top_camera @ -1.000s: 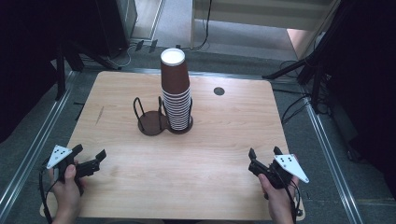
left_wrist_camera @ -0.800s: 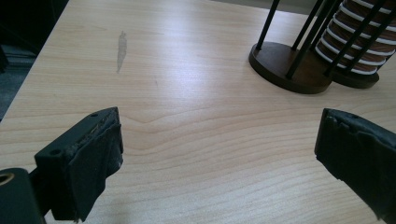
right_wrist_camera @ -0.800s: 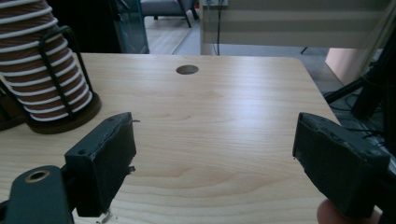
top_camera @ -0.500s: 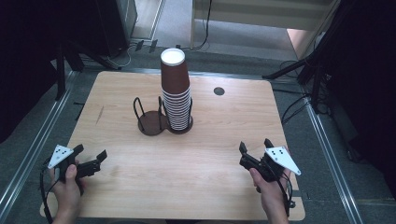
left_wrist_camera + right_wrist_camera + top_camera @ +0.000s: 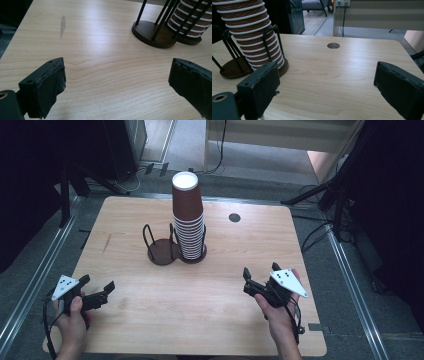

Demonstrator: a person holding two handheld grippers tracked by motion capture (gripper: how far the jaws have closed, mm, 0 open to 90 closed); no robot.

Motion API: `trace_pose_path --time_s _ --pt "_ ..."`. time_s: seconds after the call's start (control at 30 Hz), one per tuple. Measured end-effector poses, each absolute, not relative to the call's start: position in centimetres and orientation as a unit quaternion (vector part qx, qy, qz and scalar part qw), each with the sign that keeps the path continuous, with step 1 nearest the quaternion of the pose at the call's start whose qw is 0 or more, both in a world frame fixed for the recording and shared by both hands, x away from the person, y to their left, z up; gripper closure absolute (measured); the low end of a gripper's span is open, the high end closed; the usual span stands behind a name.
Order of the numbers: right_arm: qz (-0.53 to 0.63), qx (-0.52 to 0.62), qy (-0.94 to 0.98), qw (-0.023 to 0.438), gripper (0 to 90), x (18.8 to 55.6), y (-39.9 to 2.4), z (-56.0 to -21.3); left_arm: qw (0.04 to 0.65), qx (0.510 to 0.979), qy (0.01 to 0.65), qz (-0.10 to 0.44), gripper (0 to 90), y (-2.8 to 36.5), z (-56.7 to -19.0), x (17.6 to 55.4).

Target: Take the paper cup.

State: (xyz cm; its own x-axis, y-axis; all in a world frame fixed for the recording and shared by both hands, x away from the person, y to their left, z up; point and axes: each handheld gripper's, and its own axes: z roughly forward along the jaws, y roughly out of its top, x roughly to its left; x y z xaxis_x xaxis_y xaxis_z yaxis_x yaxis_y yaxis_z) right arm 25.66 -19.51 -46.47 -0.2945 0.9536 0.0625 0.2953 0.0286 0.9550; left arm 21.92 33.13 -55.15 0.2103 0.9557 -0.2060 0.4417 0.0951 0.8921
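Black foam pads line both grippers, and both sit near the table's near edge. The left gripper holds its place at the near left, jaws spread wide with nothing between them. The right gripper has moved: 1 second ago it was at the near right corner, and now it is farther in and pointed toward the middle, jaws apart and empty. I judge this as the start of a reach for the cups.

Pale wood-grain laminate covers the table, smooth with a faint sheen and 1 grey scuff at the left. At the centre stands the holder: 2 round dark-brown bases with thin black wire loops. Its left ring is bare; its right ring carries the cups, a tall stack of brown paper with white rolled rims, well apart from both grippers. Beyond it, a small round hole pierces the tabletop.
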Motion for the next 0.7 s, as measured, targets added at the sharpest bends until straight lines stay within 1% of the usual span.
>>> trace_pose_path --time_s 0.27,0.7 --pt "0.499 0.480 0.643 0.327 0.3 26.6 -17.5 -45.7 0.475 0.617 0.568 0.268 1.8 33.1 -55.2 22.0" --pt "0.508 0.469 0.646 0.324 0.0 27.8 -14.8 -44.7 0.478 0.616 0.568 0.263 1.8 33.2 -55.2 22.1"
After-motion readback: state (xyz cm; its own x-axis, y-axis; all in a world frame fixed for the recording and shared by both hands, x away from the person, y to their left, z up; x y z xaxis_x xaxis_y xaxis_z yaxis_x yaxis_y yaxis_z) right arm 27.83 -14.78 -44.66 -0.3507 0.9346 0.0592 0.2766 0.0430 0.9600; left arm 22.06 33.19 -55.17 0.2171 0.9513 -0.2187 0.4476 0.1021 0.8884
